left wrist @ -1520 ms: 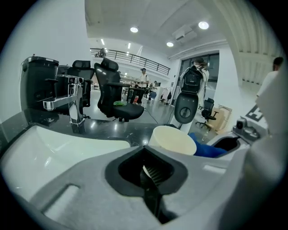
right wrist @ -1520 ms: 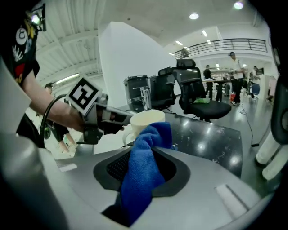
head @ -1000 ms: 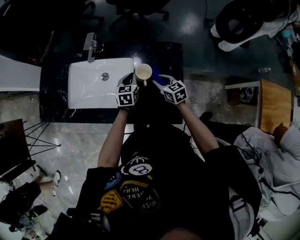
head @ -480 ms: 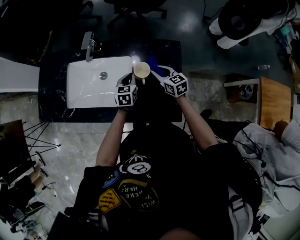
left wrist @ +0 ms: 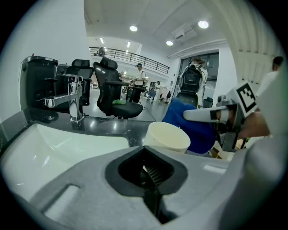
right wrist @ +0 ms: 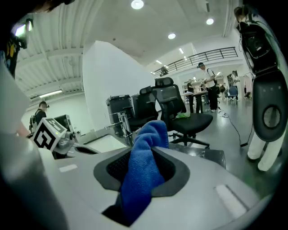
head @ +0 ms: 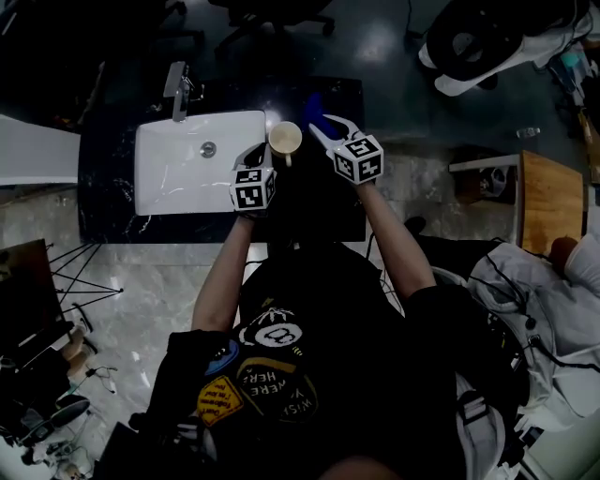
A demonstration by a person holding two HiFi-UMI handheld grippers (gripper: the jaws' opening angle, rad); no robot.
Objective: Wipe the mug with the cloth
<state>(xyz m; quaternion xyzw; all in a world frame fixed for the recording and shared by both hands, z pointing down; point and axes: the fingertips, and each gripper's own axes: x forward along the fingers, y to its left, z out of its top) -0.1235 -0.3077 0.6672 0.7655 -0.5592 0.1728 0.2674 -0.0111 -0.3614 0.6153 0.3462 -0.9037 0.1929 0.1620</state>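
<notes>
Change: the right gripper (head: 324, 127) has been raised and swung toward 1 o'clock. The cloth (head: 311, 107), pressed a second ago against the 3 o'clock side of the mug (head: 285, 140), is now carried at its 1 o'clock, just beside it.
Unchanged: the left gripper (head: 258, 152) and the mug have been kept in place.
Right gripper: clenched on the cloth, with a fold bunched above the jaws.
Left gripper: jaws drawn together on the mug's handle, at the mug's 7 o'clock.
Mug: found over the counter (head: 319, 211), just at 3 o'clock of the sink (head: 155, 202). Whether it rests there cannot be told.
Around: a tap (head: 175, 89) is seen at the sink's 11 o'clock, chairs (head: 272, 14) at 12 beyond the counter, a table (head: 548, 202) at 3 o'clock.
In the way: in the left gripper view the mug's base is hidden by that gripper's body, and part of the cloth by the mug.
</notes>
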